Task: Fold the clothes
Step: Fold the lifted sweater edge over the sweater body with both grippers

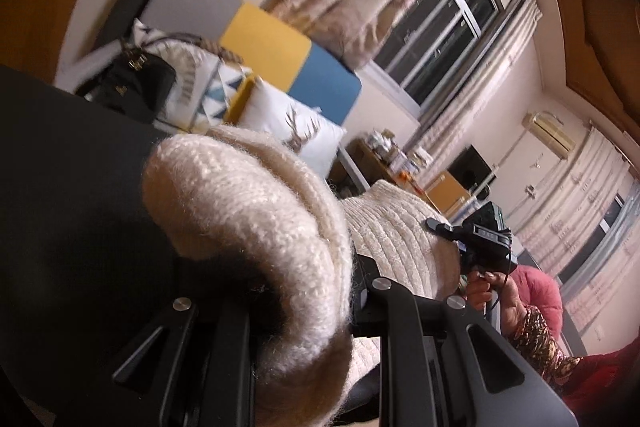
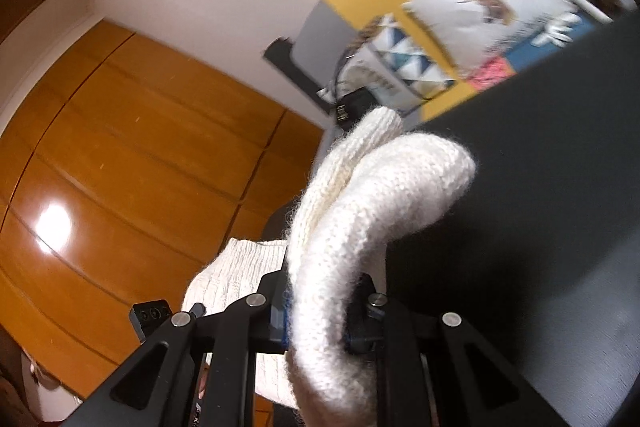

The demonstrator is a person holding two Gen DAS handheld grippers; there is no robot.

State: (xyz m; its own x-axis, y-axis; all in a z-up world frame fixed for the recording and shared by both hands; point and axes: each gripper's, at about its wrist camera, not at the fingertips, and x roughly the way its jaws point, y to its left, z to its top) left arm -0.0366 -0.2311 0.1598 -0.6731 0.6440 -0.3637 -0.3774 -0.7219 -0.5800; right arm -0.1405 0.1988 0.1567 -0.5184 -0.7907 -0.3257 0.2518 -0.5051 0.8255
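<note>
A cream knitted sweater (image 1: 248, 195) hangs raised between my two grippers above the dark table (image 1: 60, 187). My left gripper (image 1: 308, 299) is shut on a thick fold of it, and the knit bulges over the fingertips and hides them. In the left wrist view my right gripper (image 1: 440, 229), held by a person's hand (image 1: 486, 285), pinches the sweater's far edge. In the right wrist view the right gripper (image 2: 320, 303) is shut on a rolled fold of the sweater (image 2: 400, 179), and the rest of the knit drapes down to the lower left.
A sofa with yellow, blue and grey panels (image 1: 280, 39) holds patterned cushions (image 1: 296, 127) and a black handbag (image 1: 132, 79). Curtained windows (image 1: 436, 23) line the far wall. Glossy wooden cupboard doors (image 2: 140, 167) stand on the other side. The dark table (image 2: 540, 207) lies below.
</note>
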